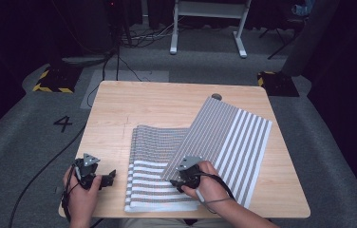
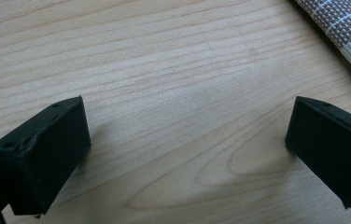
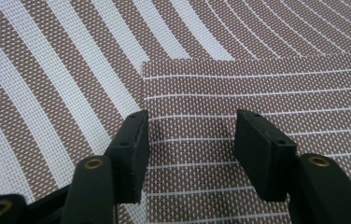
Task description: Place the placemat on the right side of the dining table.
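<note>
A woven placemat (image 1: 200, 142) with brown and white stripes lies folded on the wooden table (image 1: 157, 102), one flap angled over the other. My right gripper (image 1: 182, 179) rests over the near corner of the upper flap (image 3: 257, 88), jaws open and straddling the weave, nothing pinched. My left gripper (image 1: 101, 178) hovers low over bare wood (image 2: 173, 93) to the left of the mat, jaws wide open and empty. The mat's edge (image 2: 346, 28) shows at the top right of the left gripper view.
A small grey round object (image 1: 216, 97) sits on the table by the mat's far corner. Beyond the table lie grey floor, cables (image 1: 115, 61) and a white desk frame (image 1: 207, 23). A floor marking "4" (image 1: 63, 123) is at the left.
</note>
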The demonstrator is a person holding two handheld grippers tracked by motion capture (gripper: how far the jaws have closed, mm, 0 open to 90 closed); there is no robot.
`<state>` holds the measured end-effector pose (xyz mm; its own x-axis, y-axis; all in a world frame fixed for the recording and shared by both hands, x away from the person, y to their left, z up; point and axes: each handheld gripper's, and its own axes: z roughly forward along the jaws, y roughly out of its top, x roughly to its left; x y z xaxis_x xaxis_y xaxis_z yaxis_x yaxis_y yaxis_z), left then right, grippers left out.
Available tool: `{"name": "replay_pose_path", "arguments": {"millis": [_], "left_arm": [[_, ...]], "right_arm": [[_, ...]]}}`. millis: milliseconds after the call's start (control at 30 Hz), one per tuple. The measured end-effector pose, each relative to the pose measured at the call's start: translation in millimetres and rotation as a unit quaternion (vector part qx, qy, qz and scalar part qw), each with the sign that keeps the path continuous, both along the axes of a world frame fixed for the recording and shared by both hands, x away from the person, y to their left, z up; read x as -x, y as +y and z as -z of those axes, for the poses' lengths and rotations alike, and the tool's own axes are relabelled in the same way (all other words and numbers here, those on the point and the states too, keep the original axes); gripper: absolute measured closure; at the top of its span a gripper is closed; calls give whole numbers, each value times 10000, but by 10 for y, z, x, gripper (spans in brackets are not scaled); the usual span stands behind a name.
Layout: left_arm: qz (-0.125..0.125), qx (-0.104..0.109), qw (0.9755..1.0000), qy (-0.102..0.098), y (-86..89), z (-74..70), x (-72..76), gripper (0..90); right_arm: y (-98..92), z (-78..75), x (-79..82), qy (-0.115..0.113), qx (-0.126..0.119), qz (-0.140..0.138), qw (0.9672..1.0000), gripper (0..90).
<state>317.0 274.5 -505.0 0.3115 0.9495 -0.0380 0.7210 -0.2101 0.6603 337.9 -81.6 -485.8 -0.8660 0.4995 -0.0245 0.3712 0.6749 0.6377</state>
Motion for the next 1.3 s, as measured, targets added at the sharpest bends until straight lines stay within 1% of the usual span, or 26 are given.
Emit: {"name": "replay_pose_path", "arguments": {"millis": [67,100,133,167,233,267,300,333,367,433,467,500,600,633,667,700,733,767,833,900,1033,1067,1100,1133,1267,1300], "left_arm": [[2,-2,10000,0,0,0,0,0],[0,0,10000,0,0,0,0,0],[1,-1,10000,1,0,0,0,0],[0,-1,10000,-1,0,0,0,0],[3,-3,10000,1,0,0,0,0],[0,-1,10000,0,0,0,0,0],[-2,-4,10000,-3,0,-1,0,0],[-1,2,10000,1,0,0,0,0],[-5,-5,10000,-4,0,-1,0,0],[1,1,10000,2,0,-1,-1,0],[-1,-4,10000,-1,1,-1,-1,0],[-1,-4,10000,-2,1,-1,-1,0],[-1,0,10000,1,0,-1,-1,0],[-2,-5,10000,-4,0,-1,-2,0],[-2,-5,10000,-4,0,-1,-2,0],[0,-2,10000,8,1,-2,-3,0],[0,-2,10000,8,1,-2,-3,0],[-10,6,10000,2,-2,-1,-6,0],[-11,-7,10000,3,-2,-2,-7,0],[-30,7,10000,-3,-6,-1,-9,0],[-32,23,10000,7,-11,0,-12,0],[-32,23,10000,7,-11,0,-12,0],[-35,17,10000,12,-12,-1,-13,0],[-34,15,10000,7,-12,-1,-14,0],[-35,10,10000,12,-11,-3,-16,0],[-37,9,10000,11,-12,-2,-17,0]], "right_arm": [[-9,4,-4,-52,-36,-25,10000,506],[-12,4,-2,11,-66,15,10000,518],[-7,-1,8,69,-98,93,9999,609],[-34,-9,-16,-33,-77,-5,10000,679],[-55,-12,-46,-77,-79,-73,9999,756],[-69,-35,-57,-64,34,-56,10000,809],[-79,-48,-73,-158,88,-115,9998,839],[-90,-71,-73,-114,98,-110,9998,854],[-100,-95,-78,-147,93,-163,9997,862],[-132,-139,-69,-229,166,-248,9993,870],[-155,-159,-56,-237,234,-326,9989,872],[-184,-170,-43,-259,247,-413,9985,873],[-316,-196,26,-156,252,-555,9980,873],[-372,-202,43,-37,234,-549,9982,873],[-372,-202,43,-37,234,-549,9982,873],[-520,-215,70,133,136,-577,9982,871],[-520,-215,70,133,136,-577,9982,871],[-651,-245,99,169,125,-609,9979,867],[-745,-269,126,187,119,-622,9978,860],[-881,-295,179,199,82,-682,9974,850],[-1050,-297,272,213,309,-788,9962,842],[-1050,-297,272,213,309,-788,9962,842],[-1153,-282,313,249,427,-801,9956,843],[-1188,-277,322,252,440,-786,9956,843],[-1373,-278,372,319,487,-586,9966,843],[-1405,-281,391,398,460,-537,9967,843]]}}
